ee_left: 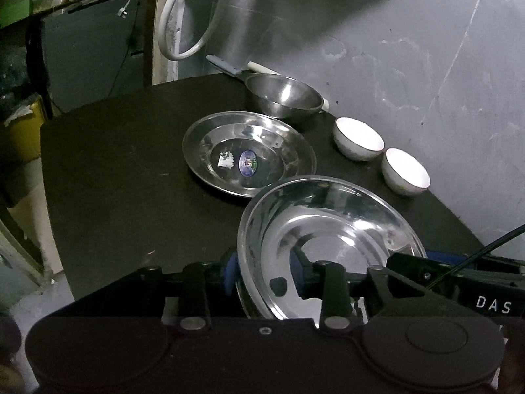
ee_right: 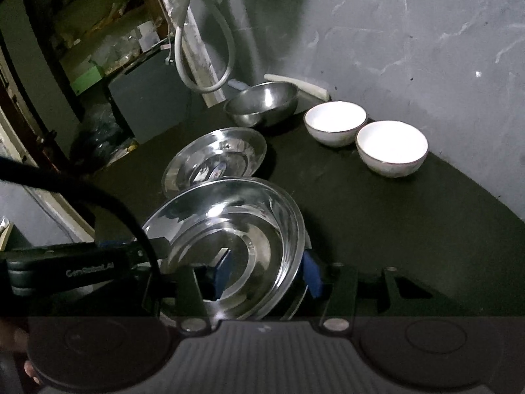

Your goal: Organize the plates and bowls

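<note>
Left wrist view: sits behind own fingers, looks forward and down across black table (ee_left: 108, 170) toward grey wall (ee_left: 377, 49), close to near steel plate (ee_left: 331, 226). Right wrist view: same facing, from plate's other side. Shared: both steel plates, steel bowl (ee_right: 262, 103), two white bowls, wall.
</note>
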`<act>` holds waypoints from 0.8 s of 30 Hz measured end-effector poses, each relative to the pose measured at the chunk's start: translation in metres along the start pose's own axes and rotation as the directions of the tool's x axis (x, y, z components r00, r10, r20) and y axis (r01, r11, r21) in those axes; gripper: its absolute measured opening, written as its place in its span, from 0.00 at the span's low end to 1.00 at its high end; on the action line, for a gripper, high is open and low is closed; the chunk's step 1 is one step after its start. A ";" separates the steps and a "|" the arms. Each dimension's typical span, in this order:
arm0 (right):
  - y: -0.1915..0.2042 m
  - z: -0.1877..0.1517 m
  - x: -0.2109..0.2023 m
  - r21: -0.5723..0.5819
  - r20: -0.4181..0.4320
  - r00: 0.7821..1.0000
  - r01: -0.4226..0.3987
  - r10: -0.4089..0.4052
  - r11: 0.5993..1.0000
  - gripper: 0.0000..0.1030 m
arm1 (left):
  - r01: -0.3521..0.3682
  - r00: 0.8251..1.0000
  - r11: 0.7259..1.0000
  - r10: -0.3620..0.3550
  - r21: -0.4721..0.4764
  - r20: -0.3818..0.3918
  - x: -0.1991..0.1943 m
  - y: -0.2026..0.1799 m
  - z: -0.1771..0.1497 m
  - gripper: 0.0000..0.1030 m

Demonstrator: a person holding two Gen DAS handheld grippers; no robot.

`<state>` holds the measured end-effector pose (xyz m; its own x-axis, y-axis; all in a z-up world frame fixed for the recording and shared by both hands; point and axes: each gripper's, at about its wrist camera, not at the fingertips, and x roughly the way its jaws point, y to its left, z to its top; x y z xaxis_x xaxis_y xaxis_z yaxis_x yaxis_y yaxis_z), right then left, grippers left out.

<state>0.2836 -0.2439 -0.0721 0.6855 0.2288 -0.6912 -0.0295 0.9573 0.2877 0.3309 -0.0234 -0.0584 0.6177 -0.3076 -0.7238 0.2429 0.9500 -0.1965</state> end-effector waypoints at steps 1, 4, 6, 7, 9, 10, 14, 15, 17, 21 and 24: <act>0.000 0.000 0.002 -0.003 -0.004 1.000 -0.001 0.001 1.000 0.52 | -0.004 1.000 1.000 0.004 0.005 -0.001 0.000 0.000 -0.001 0.37; 0.000 -0.004 0.002 -0.009 -0.011 1.000 0.000 0.000 1.000 0.53 | -0.013 1.000 1.000 0.013 0.019 -0.003 0.001 -0.002 -0.003 0.39; 0.001 -0.005 0.002 -0.013 -0.013 1.000 0.002 -0.002 1.000 0.54 | -0.018 1.000 0.999 0.018 0.029 -0.007 0.002 -0.003 -0.005 0.39; 0.001 -0.005 0.002 -0.016 -0.013 1.000 0.003 -0.003 1.000 0.54 | -0.021 1.000 0.999 0.021 0.033 -0.009 0.003 -0.003 -0.006 0.40; 0.001 -0.005 0.003 -0.021 -0.016 1.000 0.004 -0.005 1.000 0.54 | -0.026 1.000 0.999 0.026 0.043 -0.008 0.004 -0.005 -0.008 0.40; 0.002 -0.006 0.004 -0.024 -0.016 1.000 0.006 -0.006 1.000 0.54 | -0.028 1.000 0.999 0.028 0.044 -0.009 0.004 -0.005 -0.008 0.41; 0.002 -0.007 0.005 -0.026 -0.020 1.000 0.008 -0.009 1.000 0.56 | -0.027 0.999 0.999 0.028 0.041 -0.018 0.007 -0.004 -0.009 0.41; 0.002 -0.007 0.005 -0.027 -0.020 1.000 0.008 -0.008 1.000 0.56 | -0.027 0.999 0.999 0.028 0.042 -0.020 0.008 -0.004 -0.010 0.41; 0.002 -0.007 0.005 -0.028 -0.020 1.000 0.010 -0.010 1.000 0.57 | -0.027 0.999 0.999 0.028 0.042 -0.023 0.009 -0.004 -0.010 0.41; 0.002 -0.008 0.006 -0.030 -0.019 1.000 0.014 -0.015 0.999 0.58 | -0.026 0.999 0.999 0.027 0.039 -0.032 0.013 -0.004 -0.012 0.41; 0.000 -0.009 0.007 -0.028 -0.020 1.000 0.019 -0.020 0.999 0.59 | -0.027 0.999 0.999 0.028 0.041 -0.025 0.013 -0.004 -0.012 0.44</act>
<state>0.2820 -0.2406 -0.0823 0.6711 0.2137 -0.7099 -0.0368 0.9660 0.2559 0.3294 -0.0303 -0.0750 0.6057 -0.2793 -0.7451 0.2564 0.9549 -0.1495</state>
